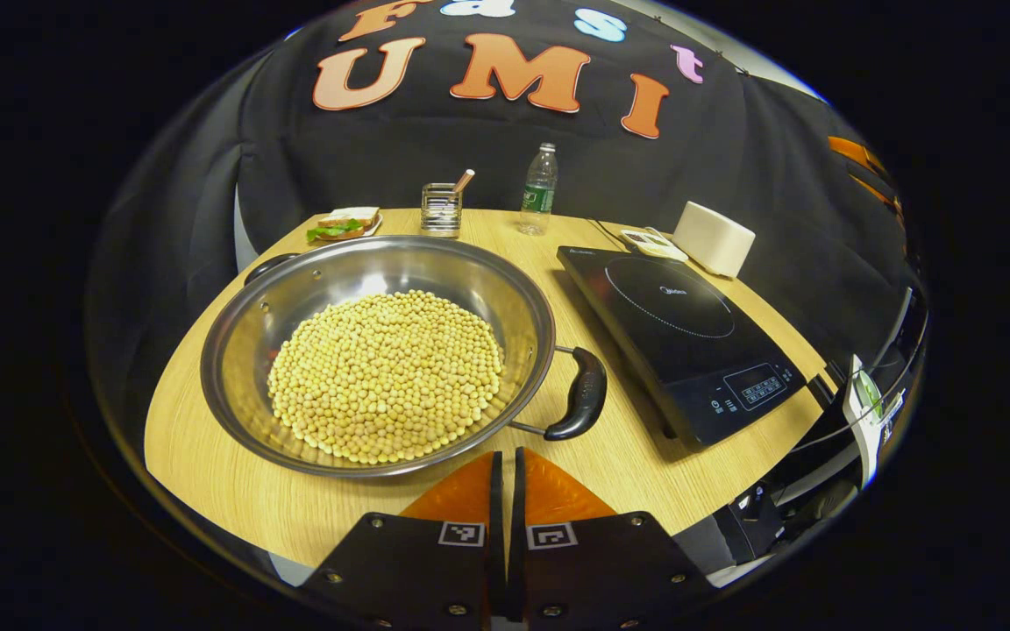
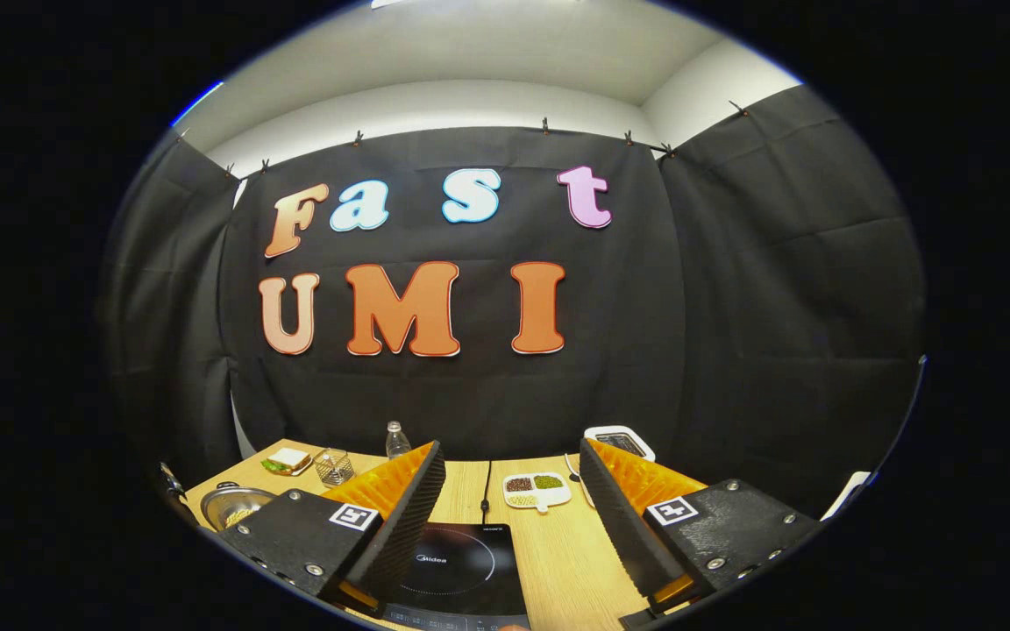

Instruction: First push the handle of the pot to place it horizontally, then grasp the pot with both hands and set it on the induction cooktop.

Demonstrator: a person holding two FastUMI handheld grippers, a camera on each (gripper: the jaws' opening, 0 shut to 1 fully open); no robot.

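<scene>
Looking through the left gripper view, I see my left tongs (image 1: 505, 478) squeezed together with nothing between them, low in front of the pot (image 1: 378, 355). The pot sits on the counter (image 1: 207, 456), full of yellow beans (image 1: 387, 377), and one black handle (image 1: 582, 394) points toward the induction cooktop (image 1: 685, 337) just beside it. In the right gripper view, my right tongs (image 2: 512, 491) are spread wide and hold nothing, up above the cooktop. A water bottle (image 1: 539, 188) stands far back.

L gripper (image 1: 505, 469) jaws closed; R gripper (image 2: 512, 491) jaws wide apart.
</scene>
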